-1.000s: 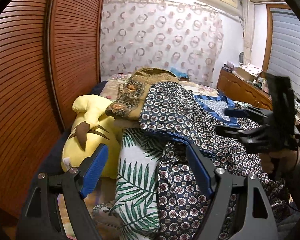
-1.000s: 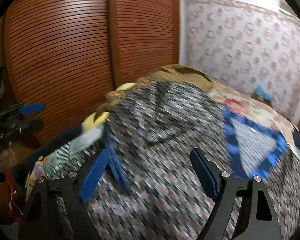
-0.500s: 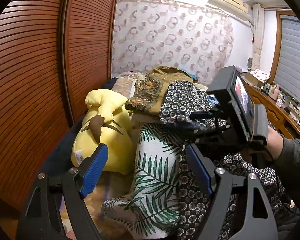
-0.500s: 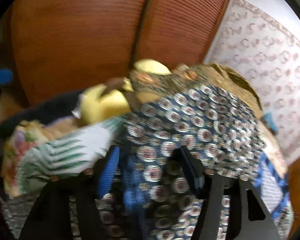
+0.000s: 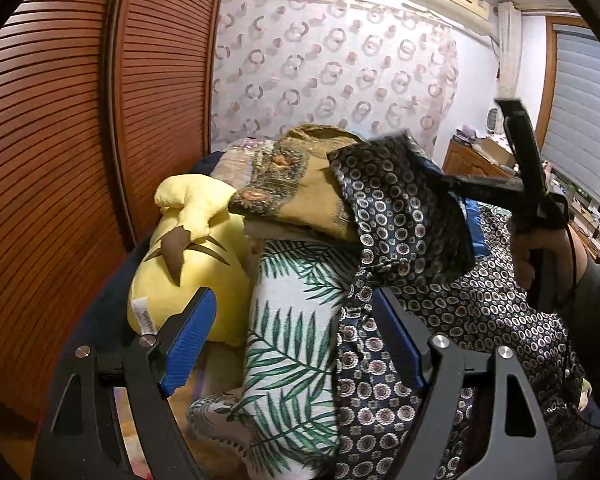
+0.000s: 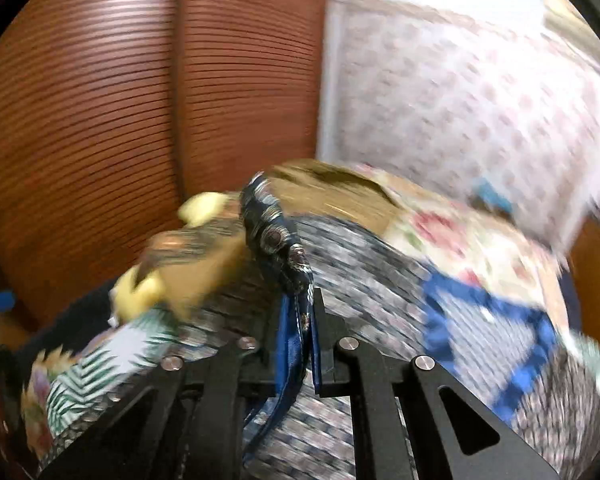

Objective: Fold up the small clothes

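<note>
A dark navy garment with a small circle print (image 5: 404, 216) and blue trim lies over the bed. My right gripper (image 6: 297, 320) is shut on an edge of it (image 6: 275, 236) and holds that edge up off the bed; it shows in the left wrist view (image 5: 452, 184) at the right, with the cloth hanging from it. My left gripper (image 5: 300, 340) is open, low at the front. Its right finger (image 5: 396, 344) lies against the hanging cloth; its left finger (image 5: 187, 336) is in front of the yellow plush.
A yellow plush toy (image 5: 183, 256) lies at the left by the slatted wooden wardrobe doors (image 5: 59, 140). A white palm-leaf cloth (image 5: 295, 332) and a mustard patterned garment (image 5: 300, 188) lie on the bed. A wooden dresser (image 5: 484, 160) stands at the far right.
My right gripper closed on the garment's edge and lifted it up and to the right. My left gripper stayed open and moved little.
</note>
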`<action>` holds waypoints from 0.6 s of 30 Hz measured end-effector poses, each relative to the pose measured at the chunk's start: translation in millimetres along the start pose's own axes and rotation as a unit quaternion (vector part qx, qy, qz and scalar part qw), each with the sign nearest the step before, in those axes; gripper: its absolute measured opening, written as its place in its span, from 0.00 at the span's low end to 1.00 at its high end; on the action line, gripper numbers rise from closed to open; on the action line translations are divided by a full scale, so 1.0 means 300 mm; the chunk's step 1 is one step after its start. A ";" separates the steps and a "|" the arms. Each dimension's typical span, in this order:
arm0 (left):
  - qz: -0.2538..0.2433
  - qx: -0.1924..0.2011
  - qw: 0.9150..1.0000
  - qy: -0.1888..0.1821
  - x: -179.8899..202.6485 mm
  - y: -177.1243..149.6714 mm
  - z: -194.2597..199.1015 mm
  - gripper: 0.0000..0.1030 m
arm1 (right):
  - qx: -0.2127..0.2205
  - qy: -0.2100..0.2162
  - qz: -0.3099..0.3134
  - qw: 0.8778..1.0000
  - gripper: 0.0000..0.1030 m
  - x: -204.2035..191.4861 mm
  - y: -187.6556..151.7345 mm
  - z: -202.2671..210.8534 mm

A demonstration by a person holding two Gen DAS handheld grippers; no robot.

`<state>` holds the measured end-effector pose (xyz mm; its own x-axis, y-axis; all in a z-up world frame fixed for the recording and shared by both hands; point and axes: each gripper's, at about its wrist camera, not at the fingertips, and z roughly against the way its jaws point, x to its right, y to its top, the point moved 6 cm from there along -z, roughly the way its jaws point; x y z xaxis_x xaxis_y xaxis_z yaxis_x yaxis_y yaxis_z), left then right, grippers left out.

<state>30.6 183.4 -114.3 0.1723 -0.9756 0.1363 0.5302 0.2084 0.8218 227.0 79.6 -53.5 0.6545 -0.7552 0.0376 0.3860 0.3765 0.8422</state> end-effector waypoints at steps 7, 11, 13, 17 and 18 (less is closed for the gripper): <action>-0.006 -0.011 1.000 -0.010 0.062 0.003 -0.068 0.78 | -0.036 -0.041 0.012 0.998 0.48 0.134 -0.110 -0.030; -0.018 -0.010 1.000 -0.011 0.112 0.022 -0.106 0.78 | -0.029 -0.044 0.010 0.999 0.54 0.176 -0.136 0.040; -0.028 -0.011 0.999 -0.015 0.149 0.031 -0.129 0.78 | -0.026 -0.044 0.003 0.999 0.55 0.195 -0.151 0.103; -0.047 -0.016 0.998 -0.027 0.230 0.050 -0.178 0.78 | -0.022 -0.048 -0.003 0.999 0.56 0.221 -0.206 0.212; -0.050 -0.018 0.998 -0.030 0.244 0.053 -0.188 0.78 | -0.022 -0.047 0.002 0.999 0.56 0.230 -0.229 0.240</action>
<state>98.4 119.3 -122.3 0.0675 -0.9937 0.0892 0.5722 0.1118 0.8124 198.7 -37.1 -70.1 0.5923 -0.8002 0.0935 0.4137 0.4017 0.8170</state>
